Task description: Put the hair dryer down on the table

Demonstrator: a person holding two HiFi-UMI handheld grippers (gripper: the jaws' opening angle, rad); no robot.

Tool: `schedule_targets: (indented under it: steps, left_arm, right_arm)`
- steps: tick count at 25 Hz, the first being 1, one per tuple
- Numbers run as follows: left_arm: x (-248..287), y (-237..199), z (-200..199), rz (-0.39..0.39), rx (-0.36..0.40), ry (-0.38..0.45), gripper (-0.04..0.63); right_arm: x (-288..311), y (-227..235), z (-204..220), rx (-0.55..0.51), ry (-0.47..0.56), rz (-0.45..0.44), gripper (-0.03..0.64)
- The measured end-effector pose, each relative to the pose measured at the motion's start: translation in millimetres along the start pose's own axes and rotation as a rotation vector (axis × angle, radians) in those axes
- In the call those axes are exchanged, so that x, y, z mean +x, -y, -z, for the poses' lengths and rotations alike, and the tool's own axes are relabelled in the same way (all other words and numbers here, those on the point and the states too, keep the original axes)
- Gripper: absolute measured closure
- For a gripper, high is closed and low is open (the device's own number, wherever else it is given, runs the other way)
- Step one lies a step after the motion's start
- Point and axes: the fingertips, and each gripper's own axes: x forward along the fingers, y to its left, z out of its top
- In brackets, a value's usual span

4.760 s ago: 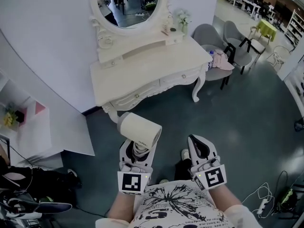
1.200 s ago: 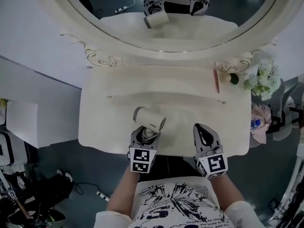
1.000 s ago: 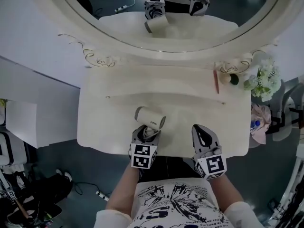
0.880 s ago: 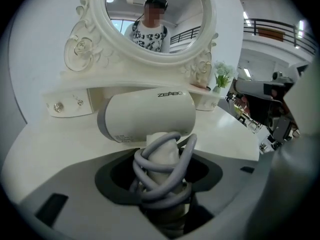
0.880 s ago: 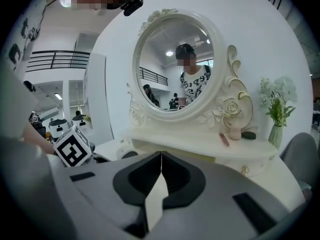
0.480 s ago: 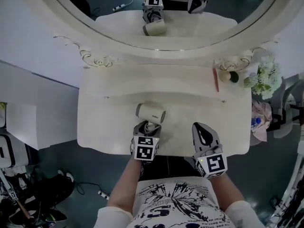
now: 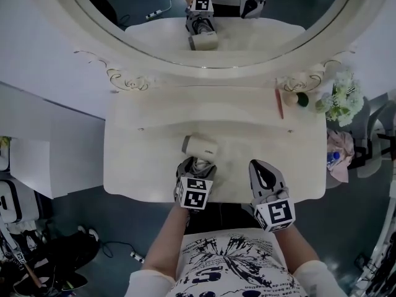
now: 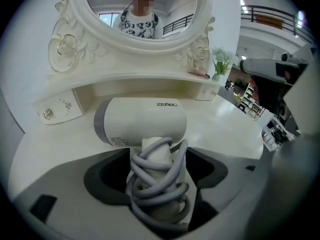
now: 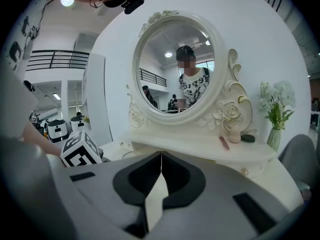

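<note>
The white hair dryer [image 7: 201,146] lies on the cream dressing table [image 7: 139,166], near its front edge. Its barrel points left-right, and its handle [image 8: 159,164], wrapped in grey cord, points back toward me. My left gripper [image 7: 197,166] sits around that handle with its jaws opening. In the left gripper view the hair dryer [image 8: 145,119] fills the middle, and dark gaps show on both sides of the cord. My right gripper [image 7: 265,173] hovers over the table's front edge to the right, shut and empty, its jaws meeting in a line [image 9: 160,169].
A large oval mirror [image 7: 210,17] rises behind the table's raised shelf. On that shelf at the right lie a pink stick [image 7: 279,104], small bottles and a vase of flowers [image 7: 339,98]. A chair with pink cloth [image 7: 339,150] stands past the table's right end.
The hair dryer has come down onto the tabletop and turned level. The left gripper's jaws have spread away from its handle. The right gripper has barely moved.
</note>
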Motion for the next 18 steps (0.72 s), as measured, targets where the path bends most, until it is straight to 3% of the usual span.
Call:
schedule_targets:
  steps: [11, 12, 13, 18]
  left_arm:
    - [-69.7, 5.5, -56.0, -0.07, 0.06, 0.19, 0.258]
    - [-77.1, 6.1, -61.6, -0.078, 0.071, 0.204, 0.294]
    - [-84.2, 6.5, -66.9, -0.085, 0.081, 0.22, 0.376]
    - [-118.3, 3.5, -91.5, -0.129, 0.092, 0.322, 0.522]
  right_arm:
    - [-20.8, -2.1, -26.4, -0.012, 0.052, 0.034, 0.598]
    - [-22.8, -2.4, -30.2, -0.014, 0.061, 0.039, 0.598]
    - [-24.9, -3.0, -34.2, -0.017, 0.071, 0.042, 0.598]
    - [-39.3, -10.1, -56.5, -0.039, 0.132, 0.055, 0.598]
